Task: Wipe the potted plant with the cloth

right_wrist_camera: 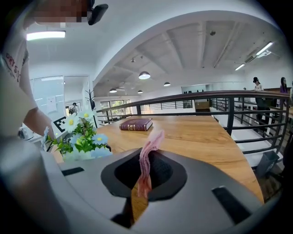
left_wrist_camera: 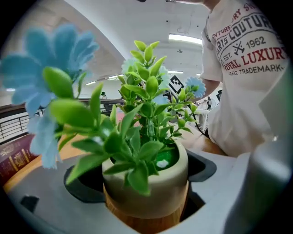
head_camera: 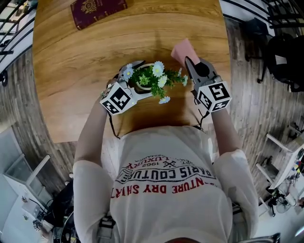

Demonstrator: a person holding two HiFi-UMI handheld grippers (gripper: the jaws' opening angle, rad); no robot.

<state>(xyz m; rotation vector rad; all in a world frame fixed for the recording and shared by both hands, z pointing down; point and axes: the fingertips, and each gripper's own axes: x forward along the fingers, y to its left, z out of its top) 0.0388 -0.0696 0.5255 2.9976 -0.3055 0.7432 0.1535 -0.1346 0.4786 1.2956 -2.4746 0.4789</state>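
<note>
Just right of the potted plant (head_camera: 151,78) clamped in the left tool (left_wrist_camera: 145,205), the right tool (right_wrist_camera: 139,183) pinches the cloth (head_camera: 183,50).

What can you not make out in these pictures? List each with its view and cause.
- Book cover print: head view, too small, cut by the top edge.
- Pot base: left gripper view, cut by the bottom edge; head view, leaves cover it.
- Cloth full shape: right gripper view, seen edge-on.
</note>
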